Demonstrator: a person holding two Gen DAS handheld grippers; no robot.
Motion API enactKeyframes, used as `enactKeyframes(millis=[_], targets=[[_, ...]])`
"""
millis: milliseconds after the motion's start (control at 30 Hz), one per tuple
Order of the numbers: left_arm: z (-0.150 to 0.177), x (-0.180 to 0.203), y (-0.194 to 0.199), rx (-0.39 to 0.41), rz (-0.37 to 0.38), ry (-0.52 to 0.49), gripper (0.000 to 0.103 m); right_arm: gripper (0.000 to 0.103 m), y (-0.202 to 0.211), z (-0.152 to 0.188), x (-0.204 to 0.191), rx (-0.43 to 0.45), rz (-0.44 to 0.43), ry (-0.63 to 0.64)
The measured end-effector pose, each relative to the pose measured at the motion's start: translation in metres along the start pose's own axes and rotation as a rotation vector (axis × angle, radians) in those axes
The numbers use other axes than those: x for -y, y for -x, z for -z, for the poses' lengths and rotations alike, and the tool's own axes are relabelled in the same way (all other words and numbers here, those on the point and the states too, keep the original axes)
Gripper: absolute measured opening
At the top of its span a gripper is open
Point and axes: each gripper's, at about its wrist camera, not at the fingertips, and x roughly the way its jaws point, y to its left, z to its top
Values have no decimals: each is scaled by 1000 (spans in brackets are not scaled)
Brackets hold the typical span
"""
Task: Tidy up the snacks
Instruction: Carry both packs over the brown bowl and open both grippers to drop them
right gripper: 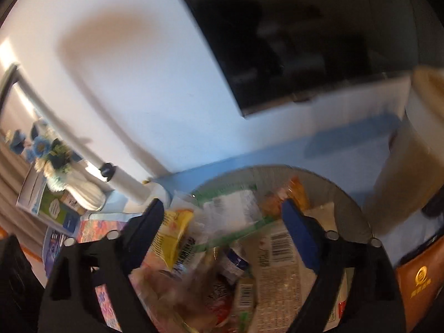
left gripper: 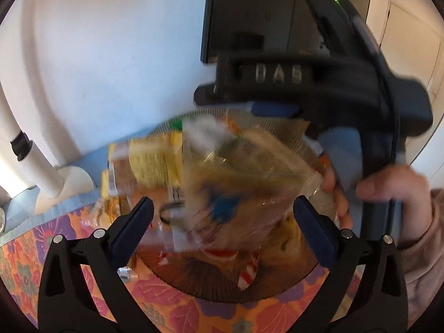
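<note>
White wall behind; snack packets [left gripper: 222, 166] lie beyond open left gripper [left gripper: 222, 222].

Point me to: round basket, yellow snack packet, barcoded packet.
round basket [right gripper: 358, 208], right wrist view, bare right rim.
yellow snack packet [right gripper: 173, 236], right wrist view, yellow face.
barcoded packet [right gripper: 280, 240], right wrist view, barcode panel.

Objects around a floral tablecloth [left gripper: 172, 302] against a white wall.
A dark screen [right gripper: 291, 41] hangs on the wall; a white vase [right gripper: 86, 194] with blue flowers [right gripper: 41, 147] stands beside a white pole [left gripper: 41, 166].
</note>
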Motion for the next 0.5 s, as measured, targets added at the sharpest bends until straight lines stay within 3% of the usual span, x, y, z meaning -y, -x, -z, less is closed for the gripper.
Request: enactKeyframes(millis=[200,367,500], targets=[[6,-22,22,14,-9,50,100,90,22,12,-4,51,18,-21],[3,-56,67,80,-34,136,100,93,57,17,-44,125,11,33],[7,-83,99,118,-122,163,100,95,84,29,-76,181,-24,31]])
